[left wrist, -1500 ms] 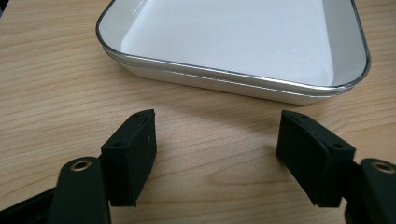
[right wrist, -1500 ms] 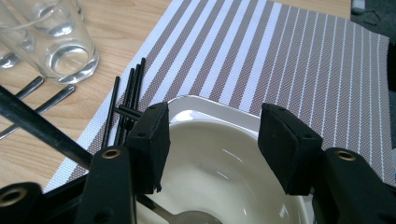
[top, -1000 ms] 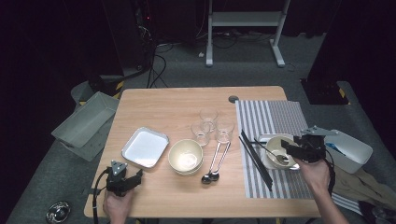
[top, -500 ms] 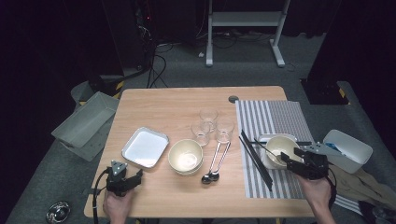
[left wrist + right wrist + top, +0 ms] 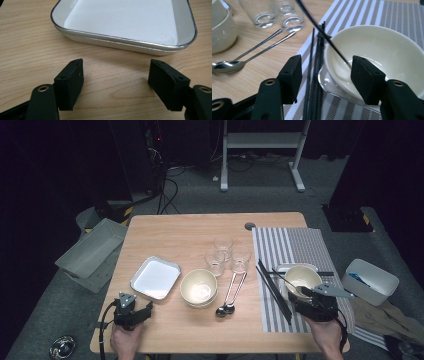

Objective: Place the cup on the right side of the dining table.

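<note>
Right claw (image 5: 324, 77) spread, empty, before glossy round cream bowl (image 5: 382, 50) on striped mat (image 5: 367, 15).

High view overhead facing forward, gripper views low (close), sharing bowl (image 5: 302, 279)

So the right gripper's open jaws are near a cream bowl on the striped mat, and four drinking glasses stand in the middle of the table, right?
Not quite: there are three drinking glasses, not four, as the high view shows. The rest holds: the right gripper is open near the cream bowl on the striped mat.
</note>
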Tool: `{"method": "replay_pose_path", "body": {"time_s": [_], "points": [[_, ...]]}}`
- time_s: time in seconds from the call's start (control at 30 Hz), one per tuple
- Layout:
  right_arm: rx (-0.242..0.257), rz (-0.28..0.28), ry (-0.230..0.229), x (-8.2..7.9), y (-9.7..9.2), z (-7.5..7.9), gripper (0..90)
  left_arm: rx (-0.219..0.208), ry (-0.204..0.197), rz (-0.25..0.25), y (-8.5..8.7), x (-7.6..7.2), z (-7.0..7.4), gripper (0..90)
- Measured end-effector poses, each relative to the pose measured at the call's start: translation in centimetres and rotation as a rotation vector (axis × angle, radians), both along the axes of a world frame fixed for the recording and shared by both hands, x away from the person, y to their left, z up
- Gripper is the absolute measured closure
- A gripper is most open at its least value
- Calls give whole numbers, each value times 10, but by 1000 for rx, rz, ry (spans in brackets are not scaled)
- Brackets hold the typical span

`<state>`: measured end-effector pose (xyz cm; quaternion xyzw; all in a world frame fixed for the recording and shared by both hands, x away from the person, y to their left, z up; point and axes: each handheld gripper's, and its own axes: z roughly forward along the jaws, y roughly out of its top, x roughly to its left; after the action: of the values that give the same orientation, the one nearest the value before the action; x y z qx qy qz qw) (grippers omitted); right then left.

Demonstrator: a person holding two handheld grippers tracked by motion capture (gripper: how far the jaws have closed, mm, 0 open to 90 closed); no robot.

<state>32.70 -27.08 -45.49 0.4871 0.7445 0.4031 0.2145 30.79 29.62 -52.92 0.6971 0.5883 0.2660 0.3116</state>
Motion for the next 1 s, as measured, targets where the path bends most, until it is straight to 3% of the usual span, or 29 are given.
{"method": "replay_pose_path", "body": {"time_s": [0.53,1.0], "points": [[5,91,-12,1,40,-4,427,0,-3,1,0,0,0,289],[-13,144,-31,12,64,2,444,-1,-3,-1,0,0,0,289]]}}
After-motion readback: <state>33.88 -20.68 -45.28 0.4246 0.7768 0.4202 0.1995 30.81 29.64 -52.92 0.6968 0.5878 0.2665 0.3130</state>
